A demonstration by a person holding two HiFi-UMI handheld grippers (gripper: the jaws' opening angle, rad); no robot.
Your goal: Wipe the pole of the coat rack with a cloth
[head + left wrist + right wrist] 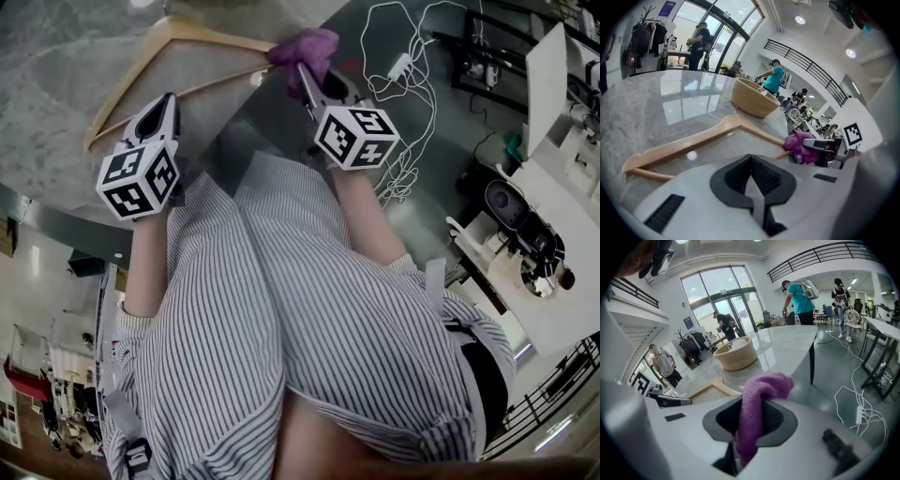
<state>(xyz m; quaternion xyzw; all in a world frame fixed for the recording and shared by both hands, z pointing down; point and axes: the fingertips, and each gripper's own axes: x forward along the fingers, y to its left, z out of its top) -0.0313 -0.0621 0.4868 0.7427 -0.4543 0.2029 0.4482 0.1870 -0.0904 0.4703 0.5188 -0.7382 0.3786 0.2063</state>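
The soft purple terry cloth point(764, 385) is clamped in the right gripper point(309, 82), ready for wiping, while the left gripper point(751, 161) is held closed, empty.

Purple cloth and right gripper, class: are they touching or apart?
Touching. The right gripper view shows the right gripper shut on the purple cloth.

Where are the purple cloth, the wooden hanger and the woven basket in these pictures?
purple cloth point(761, 392), right gripper view, on its upper fold.
wooden hanger point(679, 144), left gripper view, on its long near arm.
woven basket point(752, 102), left gripper view, on its outer wall.
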